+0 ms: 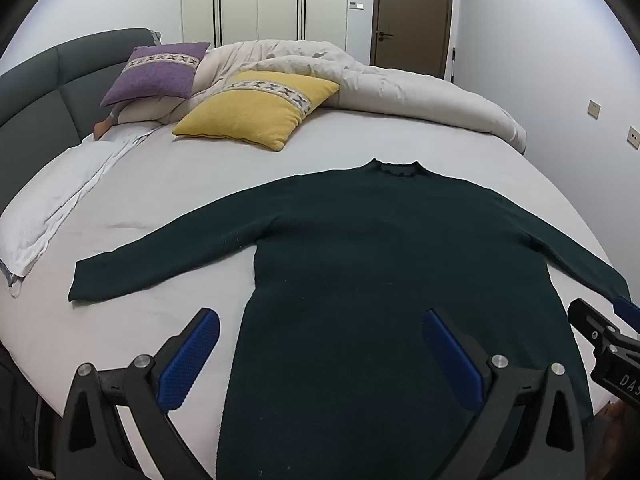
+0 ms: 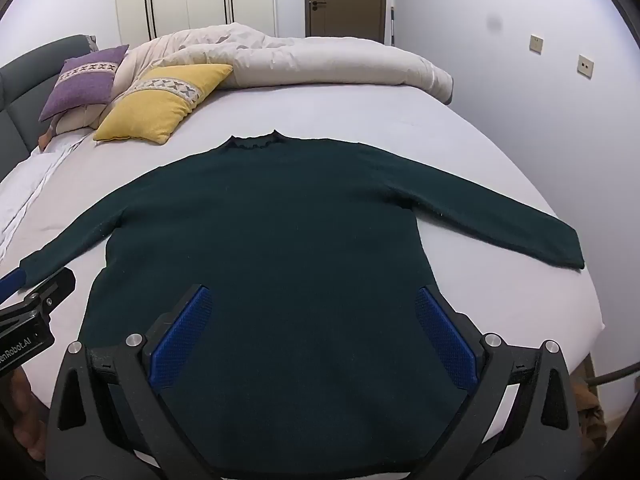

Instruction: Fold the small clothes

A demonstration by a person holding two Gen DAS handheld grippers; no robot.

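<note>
A dark green long-sleeved sweater (image 1: 360, 248) lies flat on the white bed (image 1: 192, 184), collar away from me, both sleeves spread out. It also shows in the right wrist view (image 2: 272, 216). My left gripper (image 1: 320, 320) is open and empty above the sweater's lower left part, one blue pad over the sheet, one over the body. My right gripper (image 2: 312, 300) is open and empty above the sweater's lower body. The right gripper's body shows at the edge of the left wrist view (image 1: 600, 340), the left gripper's in the right wrist view (image 2: 32, 312).
A yellow cushion (image 1: 256, 108) and a purple cushion (image 1: 156, 74) lie near the grey headboard (image 1: 36, 92). A bunched beige duvet (image 1: 400, 88) lies along the far side. A white folded cloth (image 1: 52, 208) lies at the left. Wardrobes and a brown door (image 1: 412, 16) stand behind.
</note>
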